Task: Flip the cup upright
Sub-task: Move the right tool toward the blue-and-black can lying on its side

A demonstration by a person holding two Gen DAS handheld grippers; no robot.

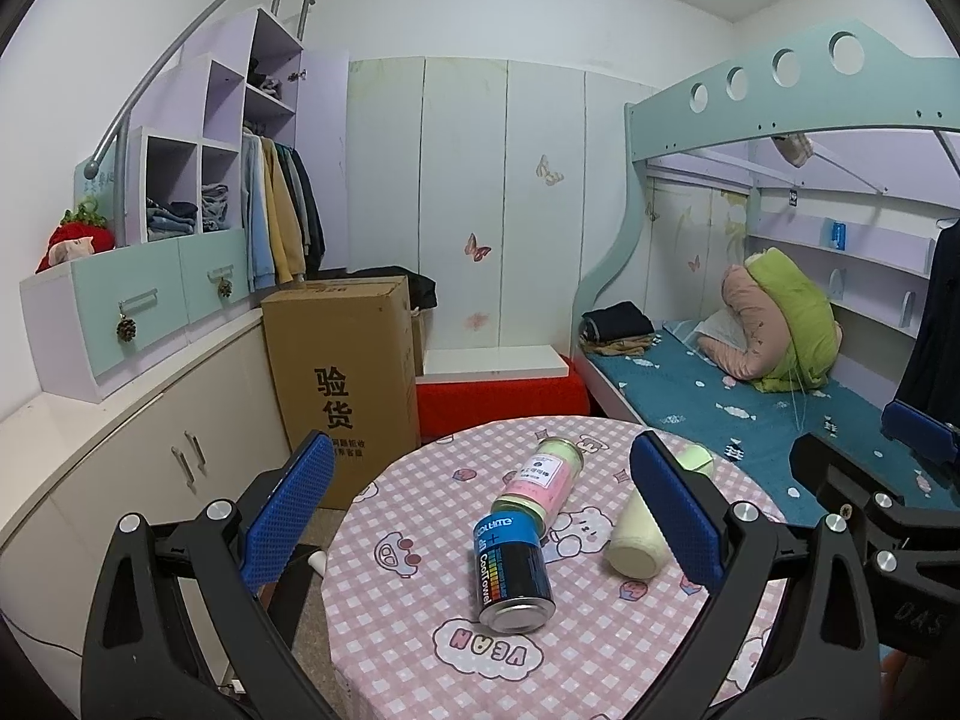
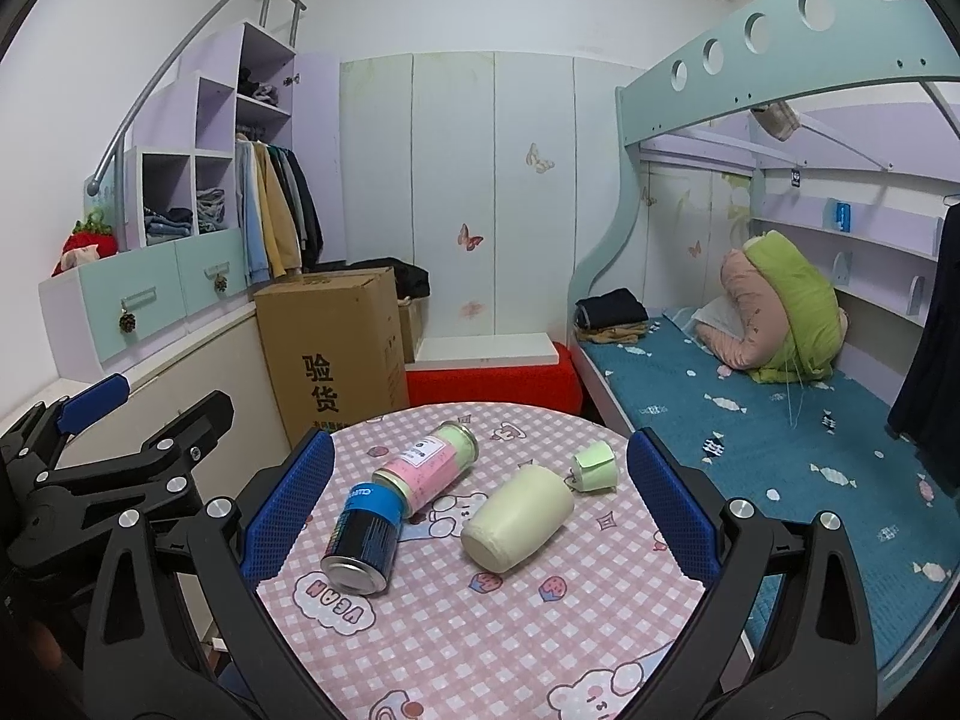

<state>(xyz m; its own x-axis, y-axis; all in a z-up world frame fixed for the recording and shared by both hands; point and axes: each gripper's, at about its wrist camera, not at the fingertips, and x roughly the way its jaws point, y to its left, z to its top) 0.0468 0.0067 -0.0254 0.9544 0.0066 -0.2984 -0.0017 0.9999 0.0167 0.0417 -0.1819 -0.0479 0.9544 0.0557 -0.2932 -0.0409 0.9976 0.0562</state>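
Ahead of the fingers stands a white wardrobe (image 1: 480, 210) with butterfly stickers; left of them a cardboard box (image 1: 342, 384) and lilac shelving (image 1: 204, 144); right, a teal bunk bed (image 2: 750, 408).

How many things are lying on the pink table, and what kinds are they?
Cans: 1, the blue can
Bottles: 1, the pink bottle
Cups: 2, the cream cup lying on its side and the small green cup
Total: 4 things on the table
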